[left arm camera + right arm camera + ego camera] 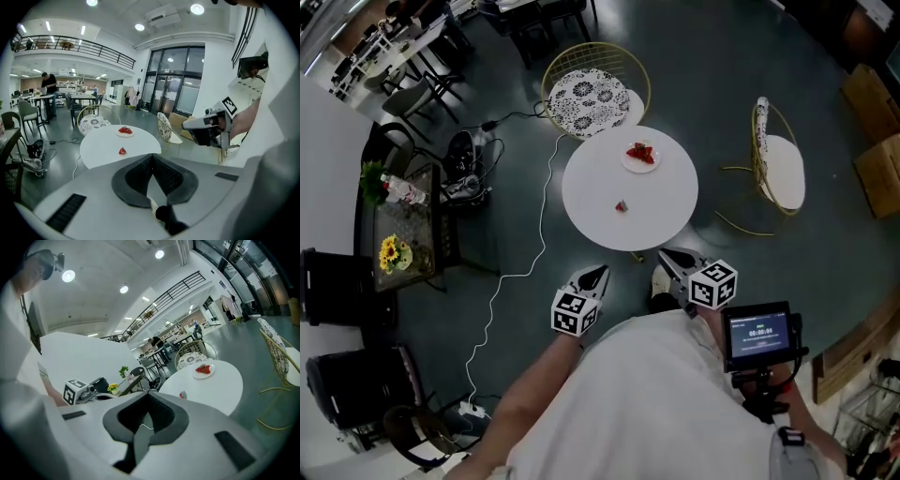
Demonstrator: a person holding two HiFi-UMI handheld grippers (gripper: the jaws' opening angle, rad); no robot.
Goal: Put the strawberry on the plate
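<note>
A single strawberry (pixel 622 205) lies near the middle of the round white table (pixel 661 211). Farther back on the table, a small white plate (pixel 639 157) holds other red strawberries. Both grippers hang short of the table's near edge, over the floor: my left gripper (pixel 596 273) on the left, my right gripper (pixel 667 253) on the right. In the left gripper view the jaws of the left gripper (pixel 152 157) are shut and empty, with the strawberry (pixel 122 151) and plate (pixel 125 131) ahead. The right gripper (pixel 149 397) also looks shut and empty, with the strawberry (pixel 182 394) ahead.
A wire chair with a patterned cushion (pixel 587 94) stands behind the table, and another wire chair (pixel 778 169) to its right. A dark side table with flowers (pixel 394 244) is at the left, and a white cable (pixel 514 274) runs across the floor. Cardboard boxes (pixel 877 141) sit far right.
</note>
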